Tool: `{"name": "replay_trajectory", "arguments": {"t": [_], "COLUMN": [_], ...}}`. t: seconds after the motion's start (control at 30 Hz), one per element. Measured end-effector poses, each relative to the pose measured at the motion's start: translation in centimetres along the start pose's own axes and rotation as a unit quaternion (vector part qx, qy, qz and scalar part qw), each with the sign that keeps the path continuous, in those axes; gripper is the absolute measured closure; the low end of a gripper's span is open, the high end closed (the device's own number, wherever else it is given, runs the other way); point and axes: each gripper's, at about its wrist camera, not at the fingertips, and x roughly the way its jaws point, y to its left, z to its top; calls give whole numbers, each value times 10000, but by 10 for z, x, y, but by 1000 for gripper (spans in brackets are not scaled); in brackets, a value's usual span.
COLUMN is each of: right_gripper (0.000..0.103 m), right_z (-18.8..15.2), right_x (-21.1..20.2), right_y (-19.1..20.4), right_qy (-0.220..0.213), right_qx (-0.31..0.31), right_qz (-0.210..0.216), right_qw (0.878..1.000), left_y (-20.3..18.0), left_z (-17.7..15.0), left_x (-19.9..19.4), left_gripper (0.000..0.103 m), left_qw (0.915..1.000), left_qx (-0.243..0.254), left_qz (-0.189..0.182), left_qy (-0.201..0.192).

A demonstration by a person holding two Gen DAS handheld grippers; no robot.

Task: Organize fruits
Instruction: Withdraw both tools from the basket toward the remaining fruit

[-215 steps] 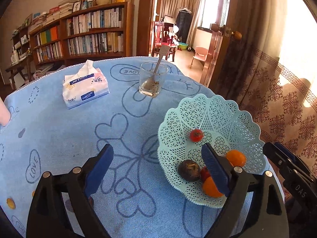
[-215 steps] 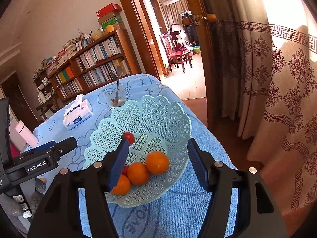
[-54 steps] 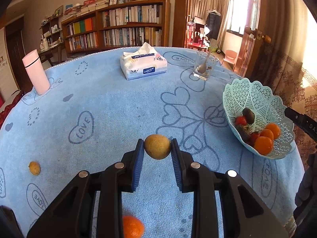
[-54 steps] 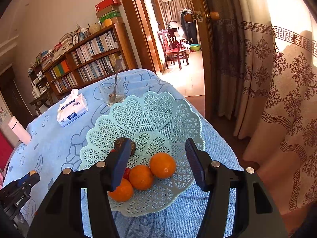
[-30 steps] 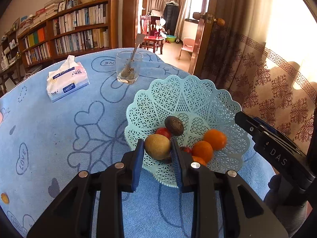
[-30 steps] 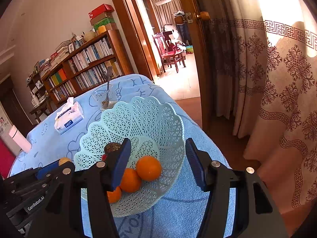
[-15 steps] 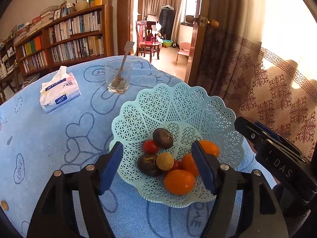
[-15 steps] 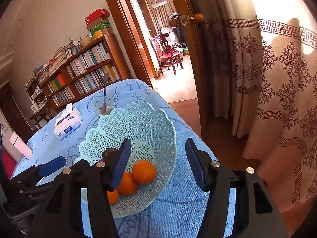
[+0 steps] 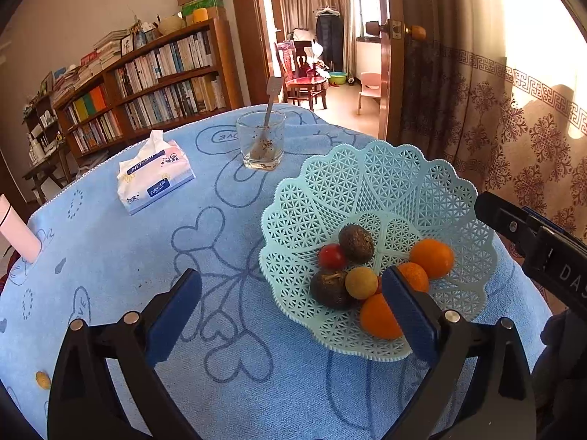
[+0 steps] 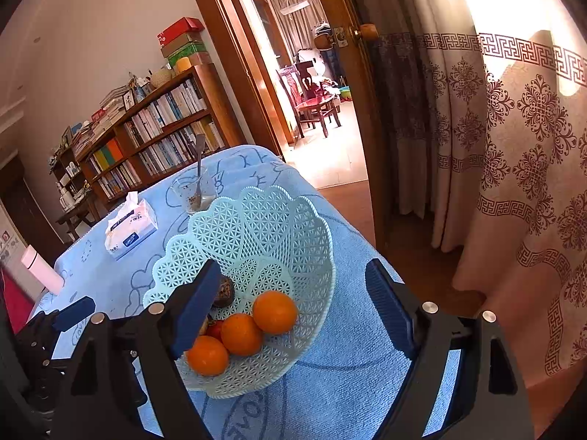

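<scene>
Opening wide, my left tongs (image 9: pixel 291 306) hold nothing; the basket (image 9: pixel 381 168) sits at two o'clock from them on the blue bench (image 9: pixel 110 242). The yellow fruit (image 9: pixel 361 282) lies inside it, touching a dark fruit (image 9: pixel 330 289). My right tongs (image 10: pixel 290 304) are opening too, empty, over three oranges (image 10: pixel 242 333).

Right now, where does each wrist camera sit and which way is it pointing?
Left wrist: sits on the left hand-held gripper, angled down over the blue tablecloth toward the fruit basket; its own jaws, opening with nothing between them, and the right hand-held gripper at the right edge show.
Right wrist: sits on the right hand-held gripper, looking across the basket toward the doorway; its opening jaws straddle the basket rim.
Shared: basket, oranges, glass, tissue pack, bookshelf.
</scene>
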Motion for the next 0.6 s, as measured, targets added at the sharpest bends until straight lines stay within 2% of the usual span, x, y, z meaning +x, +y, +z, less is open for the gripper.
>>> {"name": "replay_trajectory", "arguments": {"t": [0.37, 0.6], "right_gripper": [17, 17], "right_z": [-7, -16], "right_x": [3, 6], "right_y": [10, 24], "right_qy": [127, 248], "right_qx": [-127, -307], "right_qz": [95, 212], "right_qw": [9998, 9990], "left_y": [19, 45], "left_z": [-11, -26], "left_x": [-11, -19], "left_gripper": [6, 5], "left_qw": [9995, 9978], "left_qx": [-276, -589], "left_qz": [143, 304], "left_qy": [24, 85]}}
